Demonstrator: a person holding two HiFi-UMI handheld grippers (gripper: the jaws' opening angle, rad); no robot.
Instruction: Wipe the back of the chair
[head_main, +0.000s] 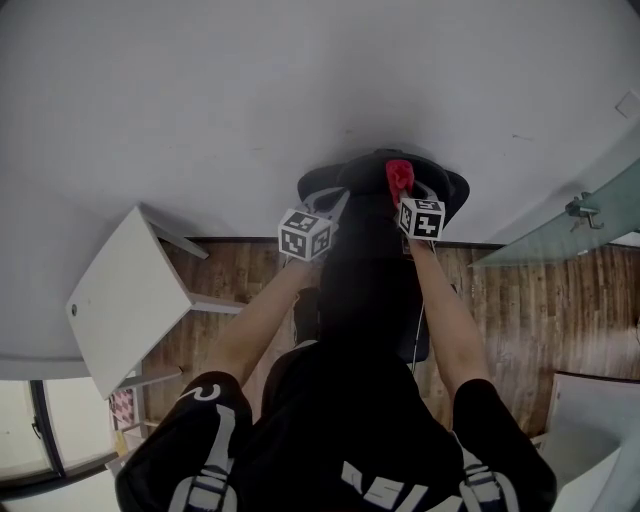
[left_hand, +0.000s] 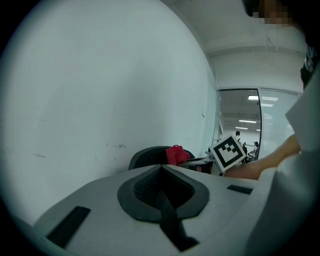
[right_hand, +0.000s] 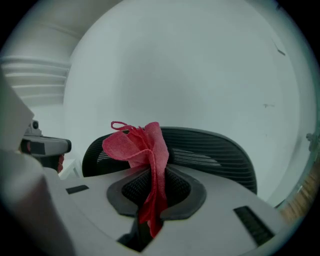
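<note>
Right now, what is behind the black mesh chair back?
A plain white wall. The red cloth in the right gripper covers part of the black mesh chair back, which hides the wall lower down.

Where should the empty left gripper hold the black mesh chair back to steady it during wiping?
The curved top rim of the black mesh chair back, left of the red woven cloth, probably from above: that edge looks narrow enough for fingers to straddle, while the panel below is broad.
</note>
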